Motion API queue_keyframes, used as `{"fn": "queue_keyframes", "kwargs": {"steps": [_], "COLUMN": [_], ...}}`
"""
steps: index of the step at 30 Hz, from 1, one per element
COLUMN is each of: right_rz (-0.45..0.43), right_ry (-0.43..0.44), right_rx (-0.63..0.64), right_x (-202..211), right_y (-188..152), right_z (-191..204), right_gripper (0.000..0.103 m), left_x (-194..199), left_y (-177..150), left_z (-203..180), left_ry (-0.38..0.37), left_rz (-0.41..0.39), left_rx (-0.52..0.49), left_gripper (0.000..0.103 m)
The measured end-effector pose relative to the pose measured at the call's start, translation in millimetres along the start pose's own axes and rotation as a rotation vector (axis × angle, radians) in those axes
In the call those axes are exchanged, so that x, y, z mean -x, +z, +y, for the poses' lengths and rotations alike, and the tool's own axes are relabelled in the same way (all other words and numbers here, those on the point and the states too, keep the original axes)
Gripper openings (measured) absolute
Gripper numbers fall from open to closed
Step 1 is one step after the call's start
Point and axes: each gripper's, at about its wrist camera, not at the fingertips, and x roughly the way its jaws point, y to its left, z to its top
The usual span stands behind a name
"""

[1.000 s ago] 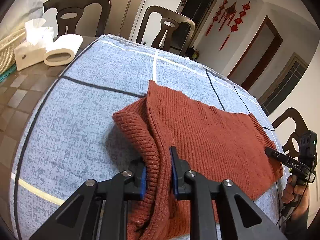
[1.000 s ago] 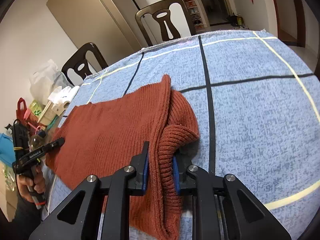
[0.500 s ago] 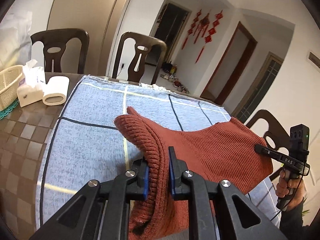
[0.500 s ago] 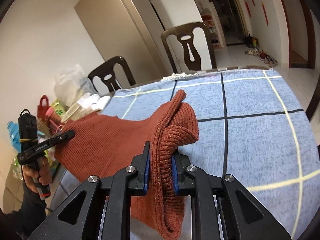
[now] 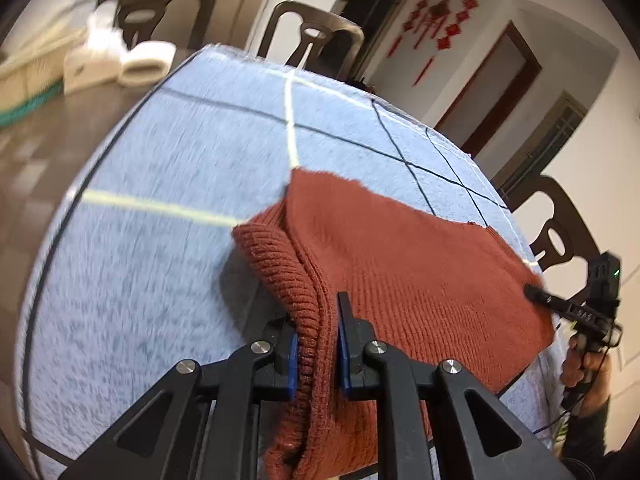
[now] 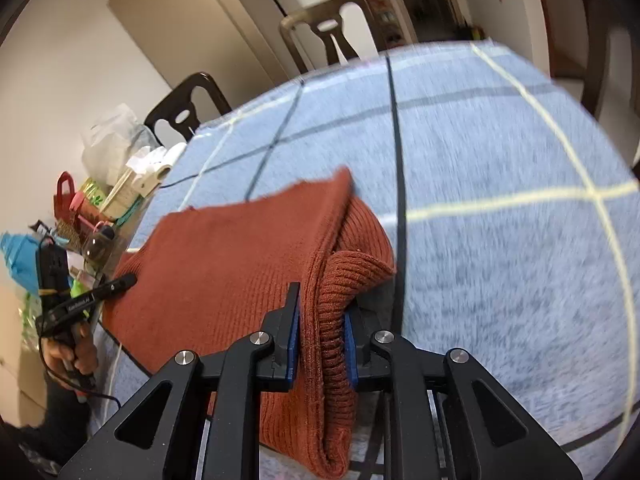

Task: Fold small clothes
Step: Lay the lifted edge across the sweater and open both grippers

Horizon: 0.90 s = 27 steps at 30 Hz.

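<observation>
In the left wrist view, the left gripper (image 5: pixel 318 344) is nearest, and its two blue-padded jaws are pressed on a thick ribbed edge of the rust-red knitted sweater (image 5: pixel 408 280). The knit hangs down between the black fingers and below them. In the right wrist view, the right gripper (image 6: pixel 322 336) holds the other ribbed edge of the same sweater (image 6: pixel 240 264) in the same way, with jaws narrow and cloth filling the gap.

From both grips the sweater spreads forward as a wide sheet, held up at the near side; its far edge seems to lie on the blue blanket (image 5: pixel 168 208), though motion blur makes this unsure. The blanket has dark and pale yellow lines and covers the table.

Farther away, a toilet roll (image 5: pixel 148 64) and a tissue box (image 5: pixel 86 68) stand on the bare brown table beside the blanket. Behind the table are dark chairs (image 5: pixel 316 40), and red hanging ornaments (image 5: pixel 436 36) are on the far wall.
</observation>
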Motion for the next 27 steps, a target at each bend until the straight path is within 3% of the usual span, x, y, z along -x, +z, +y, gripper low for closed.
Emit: {"fn": "queue_keyframes", "kwargs": {"steps": [7, 10, 13, 18, 22, 27], "right_rz": [-0.052, -0.113, -0.149, -0.098, -0.045, -0.058], "right_ry": [-0.068, -0.137, -0.147, -0.146, -0.196, -0.221], "right_rx": [0.019, 0.054, 0.071, 0.158, 0.163, 0.176], "right_x": [20.7, 36.5, 39.6, 8.5, -17.5, -12.9], "right_y": [-2.5, -0.7, 3.3, 3.2, 5.8, 8.9], "right_z": [0.2, 7.2, 16.8, 37.1, 25.1, 24.0], "right_gripper": [0.026, 0.026, 0.026, 0.026, 0.026, 0.026], "left_x": [18.8, 35.9, 42.8, 15.7, -15.6, -9.3], "left_y": [1.3, 5.9, 16.4, 19.1, 12.3, 12.5], "left_z": [5.3, -5.0, -18.6, -42.6, -37.5, -39.0], "left_ry": [0.022, 0.073, 0.079, 0.066, 0.122, 0.134], "left_rz": [-0.032, -0.085, -0.123, -0.083, -0.014, -0.029], "left_rx": [0.025, -0.005, -0.048, -0.131, -0.147, -0.163], "left_gripper": [0.022, 0.022, 0.022, 0.023, 0.023, 0.023]}}
